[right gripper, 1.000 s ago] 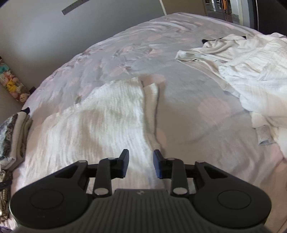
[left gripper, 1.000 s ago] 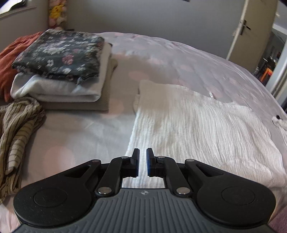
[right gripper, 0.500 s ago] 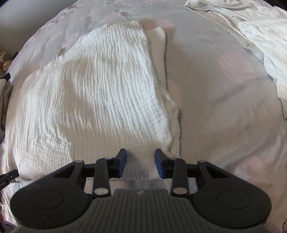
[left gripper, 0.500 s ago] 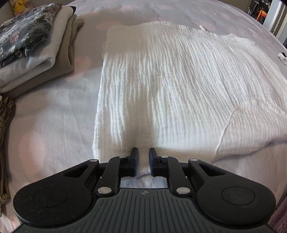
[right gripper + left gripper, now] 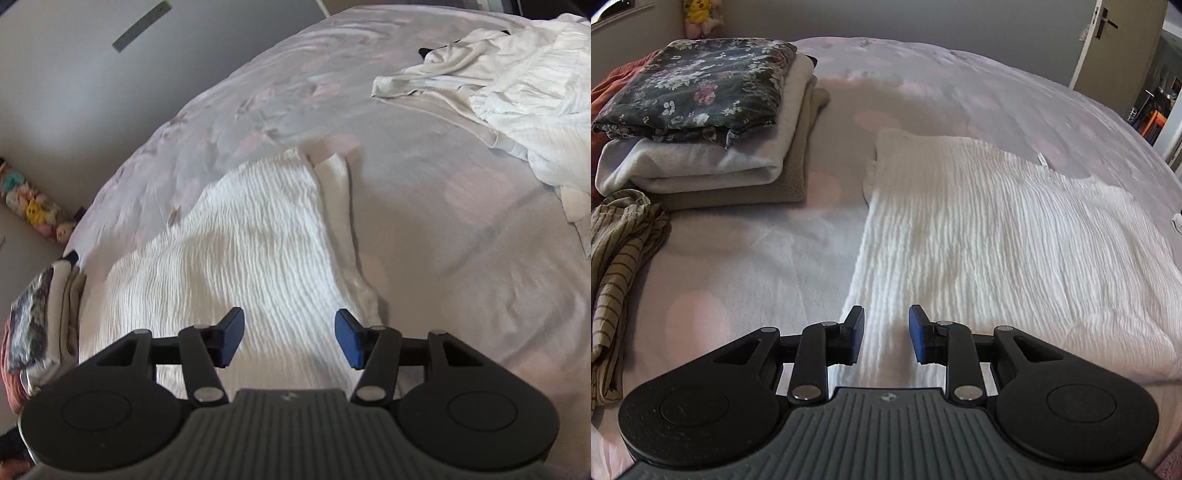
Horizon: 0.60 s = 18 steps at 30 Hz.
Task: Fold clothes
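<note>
1. The left gripper [image 5: 886, 334] has its jaws opening, a modest gap, nothing pinched; the white crinkled garment [image 5: 997, 236] lies flat beneath.
2. The right gripper [image 5: 288, 338] is opening wider over the same garment [image 5: 236, 254], gripping nothing.
3. A folded stack [image 5: 701, 122] sits on the bedspread [image 5: 746, 258], beside the garment.

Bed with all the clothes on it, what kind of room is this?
Most likely a bedroom at home. A big bed with a pale spotted cover fills the view, a stack of folded clothes sits on it, plush toys stand by the wall, and a door stands open.
</note>
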Tool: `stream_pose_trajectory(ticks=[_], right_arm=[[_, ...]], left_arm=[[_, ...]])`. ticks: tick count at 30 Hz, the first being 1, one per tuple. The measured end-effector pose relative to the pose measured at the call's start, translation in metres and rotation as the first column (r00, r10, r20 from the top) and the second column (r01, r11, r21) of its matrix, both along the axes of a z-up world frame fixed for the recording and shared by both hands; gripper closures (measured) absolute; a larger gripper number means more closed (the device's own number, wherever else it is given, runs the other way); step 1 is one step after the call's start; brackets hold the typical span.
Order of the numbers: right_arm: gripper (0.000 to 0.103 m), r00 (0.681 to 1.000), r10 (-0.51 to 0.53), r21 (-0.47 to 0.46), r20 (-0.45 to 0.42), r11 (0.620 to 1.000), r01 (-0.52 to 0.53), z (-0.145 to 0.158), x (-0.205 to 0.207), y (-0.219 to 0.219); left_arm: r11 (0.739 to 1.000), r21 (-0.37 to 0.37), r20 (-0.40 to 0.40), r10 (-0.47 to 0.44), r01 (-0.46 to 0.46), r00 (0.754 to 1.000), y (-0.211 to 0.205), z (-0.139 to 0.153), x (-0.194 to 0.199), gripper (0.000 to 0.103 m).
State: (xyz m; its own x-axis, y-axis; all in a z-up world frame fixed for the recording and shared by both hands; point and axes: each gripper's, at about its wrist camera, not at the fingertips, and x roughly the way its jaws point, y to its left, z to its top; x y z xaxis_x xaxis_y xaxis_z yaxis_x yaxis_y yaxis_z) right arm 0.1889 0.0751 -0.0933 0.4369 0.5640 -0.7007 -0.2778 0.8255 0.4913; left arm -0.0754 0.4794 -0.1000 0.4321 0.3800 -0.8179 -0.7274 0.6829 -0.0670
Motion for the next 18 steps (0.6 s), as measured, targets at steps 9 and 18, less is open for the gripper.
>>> stream_pose_trajectory(ticks=[9, 18], right_arm=[[0.038, 0.975, -0.086, -0.035, 0.204, 0.995, 0.095, -0.014, 0.061, 0.041], [0.056, 0.970, -0.090, 0.038, 0.225, 0.996, 0.084, -0.044, 0.119, 0.069]], left_arm=[[0.988, 0.032, 0.144, 0.146, -0.152, 0.979, 0.050, -0.004, 0.036, 0.061], [0.986, 0.074, 0.263, 0.126, -0.151, 0.956, 0.086, -0.027, 0.049, 0.061]])
